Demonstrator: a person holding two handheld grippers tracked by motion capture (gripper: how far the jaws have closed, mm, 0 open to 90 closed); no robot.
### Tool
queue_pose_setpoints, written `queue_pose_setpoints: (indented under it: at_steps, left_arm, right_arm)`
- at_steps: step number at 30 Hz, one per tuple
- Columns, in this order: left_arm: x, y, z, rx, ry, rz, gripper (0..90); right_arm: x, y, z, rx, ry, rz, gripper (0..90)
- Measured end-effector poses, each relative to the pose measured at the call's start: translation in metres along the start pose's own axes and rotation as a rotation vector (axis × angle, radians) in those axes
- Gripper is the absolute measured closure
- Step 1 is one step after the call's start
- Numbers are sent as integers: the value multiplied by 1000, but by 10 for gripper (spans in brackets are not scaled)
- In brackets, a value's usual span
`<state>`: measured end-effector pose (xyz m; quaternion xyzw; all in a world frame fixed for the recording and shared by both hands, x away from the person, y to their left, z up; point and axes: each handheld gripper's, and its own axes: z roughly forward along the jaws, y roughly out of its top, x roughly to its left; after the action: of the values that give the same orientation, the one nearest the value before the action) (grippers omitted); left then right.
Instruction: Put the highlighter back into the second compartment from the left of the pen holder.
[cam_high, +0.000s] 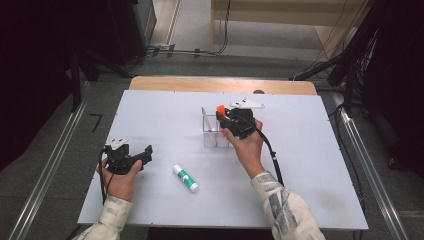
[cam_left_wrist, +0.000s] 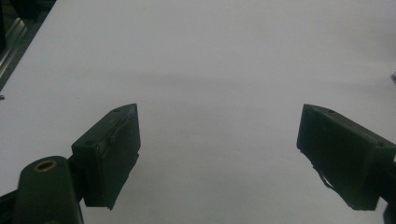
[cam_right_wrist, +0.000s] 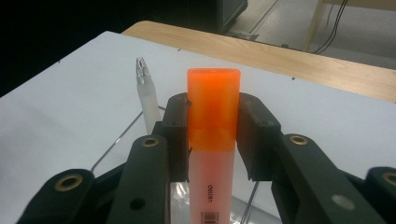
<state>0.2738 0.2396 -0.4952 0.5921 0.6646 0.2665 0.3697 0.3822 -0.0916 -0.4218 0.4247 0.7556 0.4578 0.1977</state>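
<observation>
High view overhead facing forward-down, gripper views close along jaws, sharing white table (cam_high: 165, 120)

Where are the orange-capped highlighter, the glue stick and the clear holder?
Orange-capped highlighter (cam_right_wrist: 214, 107): right gripper view, on its orange cap.
Glue stick (cam_high: 185, 178): high view, on its mid-body.
Clear holder (cam_high: 208, 131): high view, on its left wall.

A white-topped table (cam_high: 150, 115) with a wooden far edge stands on grey floor (cam_high: 195, 20), dark equipment at both sides.
</observation>
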Motion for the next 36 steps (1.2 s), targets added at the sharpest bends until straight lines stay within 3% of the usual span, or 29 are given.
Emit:
queue_pose_setpoints:
  at_steps: [14,36]
  left_arm:
    - [0,0,0,2,0,2,140]
    - [-1,0,0,1,1,2,140]
  right_arm:
    - [-4,-15,2,27,-3,3,644]
    - [-6,-21,2,47,2,20,632]
